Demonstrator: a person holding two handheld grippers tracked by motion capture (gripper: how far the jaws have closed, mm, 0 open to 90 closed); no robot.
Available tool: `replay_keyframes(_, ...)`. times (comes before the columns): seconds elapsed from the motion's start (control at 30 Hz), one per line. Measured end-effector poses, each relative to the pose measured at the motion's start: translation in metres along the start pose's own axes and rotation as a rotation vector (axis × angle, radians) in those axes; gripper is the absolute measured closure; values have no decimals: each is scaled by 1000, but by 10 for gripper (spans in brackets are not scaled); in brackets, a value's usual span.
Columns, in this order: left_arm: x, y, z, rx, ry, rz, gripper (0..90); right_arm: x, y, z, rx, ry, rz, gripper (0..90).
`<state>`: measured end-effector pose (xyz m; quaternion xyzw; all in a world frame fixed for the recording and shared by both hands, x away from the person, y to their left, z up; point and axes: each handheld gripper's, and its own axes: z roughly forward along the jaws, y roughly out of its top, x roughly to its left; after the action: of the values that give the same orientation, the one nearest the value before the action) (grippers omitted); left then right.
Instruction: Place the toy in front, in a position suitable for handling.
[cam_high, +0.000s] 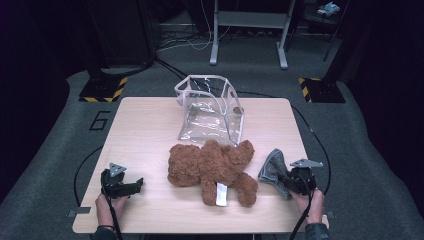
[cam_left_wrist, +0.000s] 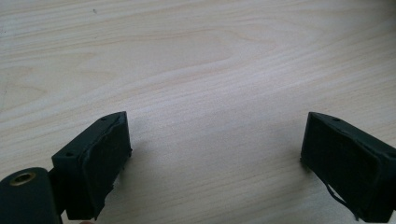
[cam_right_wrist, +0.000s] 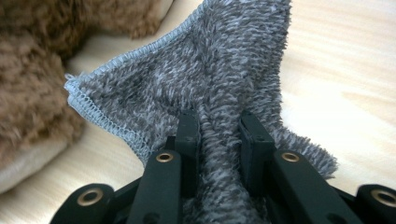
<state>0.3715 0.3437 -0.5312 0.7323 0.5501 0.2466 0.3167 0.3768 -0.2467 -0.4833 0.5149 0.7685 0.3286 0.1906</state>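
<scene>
My right gripper (cam_high: 289, 181) is clamped on the cloth (cam_high: 274, 170), with a thick fold of the grey terry pinched between its pads (cam_right_wrist: 189, 135); the rest of the cloth (cam_right_wrist: 196, 79) fans up and away from the jaws, its stitched edge toward the bear (cam_right_wrist: 32, 93). The cloth sits at the table's (cam_high: 150, 130) right near corner, just beside the bear's (cam_high: 212, 167) leg, though I cannot tell whether it touches the fur. The bear lies flat across the middle of the table, a white tag on its lower body. Behind it, touching or nearly so, a clear bag (cam_high: 210, 107) stands with its mouth open. My left gripper (cam_high: 131, 187) rests near the table's left near corner, well apart from the bear, its jaws spread wide over bare wood (cam_left_wrist: 210, 70) with nothing between them.
</scene>
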Motion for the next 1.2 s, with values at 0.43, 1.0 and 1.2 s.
replay_keyframes(0.43,0,0,0,1,-1,-3,80,-16,27,-4,-41,-99,68,726)
replay_keyframes(1.0,0,0,0,5,-5,2,83,-48,46,29,24,-235,177,709)
replay_keyframes(1.2,0,0,0,-2,-2,1,83,-57,48,46,68,-272,206,692)
